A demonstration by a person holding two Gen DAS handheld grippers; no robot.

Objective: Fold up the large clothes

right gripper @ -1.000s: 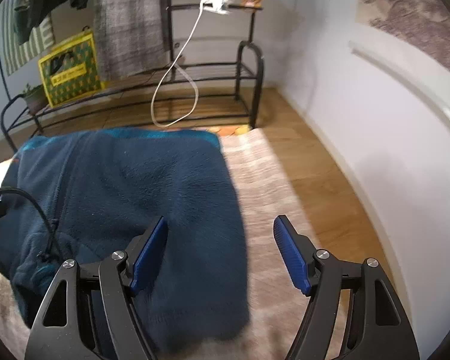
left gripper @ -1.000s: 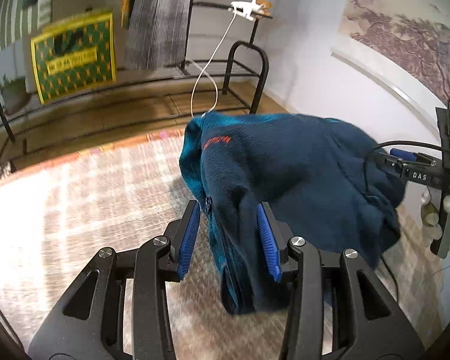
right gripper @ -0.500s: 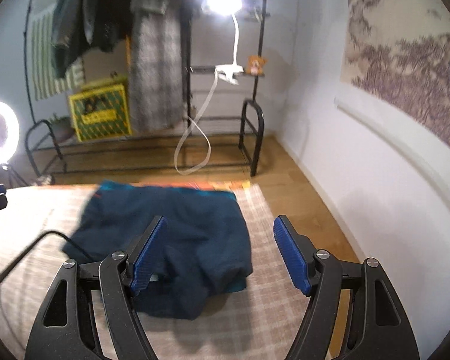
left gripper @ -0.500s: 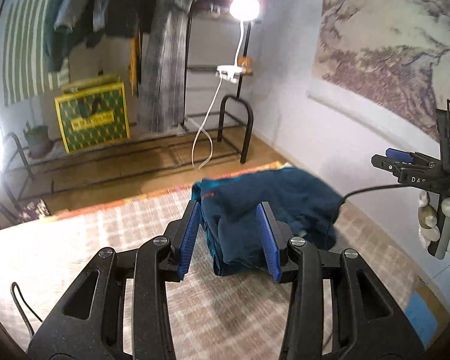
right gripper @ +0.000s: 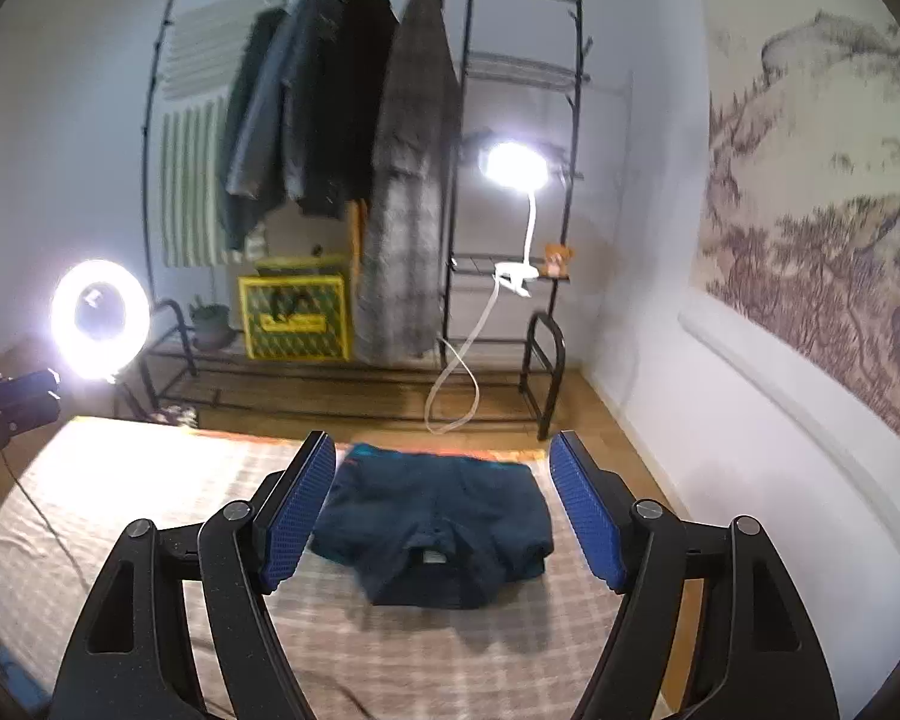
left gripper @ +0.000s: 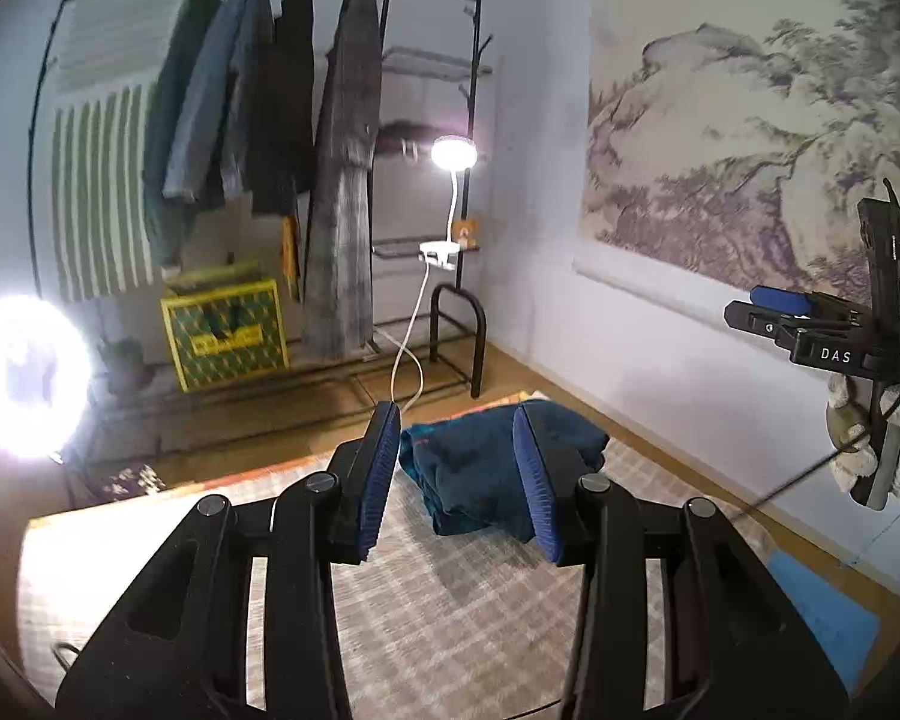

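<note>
Folded dark blue fleece garment [right gripper: 435, 525] lies on the checked surface [right gripper: 150, 498] near its far edge, part of it hidden behind the left claw [left gripper: 456, 474] in that claw's view. Both claws hang above it holding nothing, left claw parted, right claw [right gripper: 441, 507] spread wide. Yellow-green crate [right gripper: 297, 318] sits on the rack's low shelf, its contents too blurred to tell.

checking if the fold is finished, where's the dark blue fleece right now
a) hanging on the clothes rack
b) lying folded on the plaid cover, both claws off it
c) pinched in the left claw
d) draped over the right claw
b: the dark blue fleece lies as a folded bundle on the plaid cover, while the left claw and right claw are open and hold nothing.
</note>
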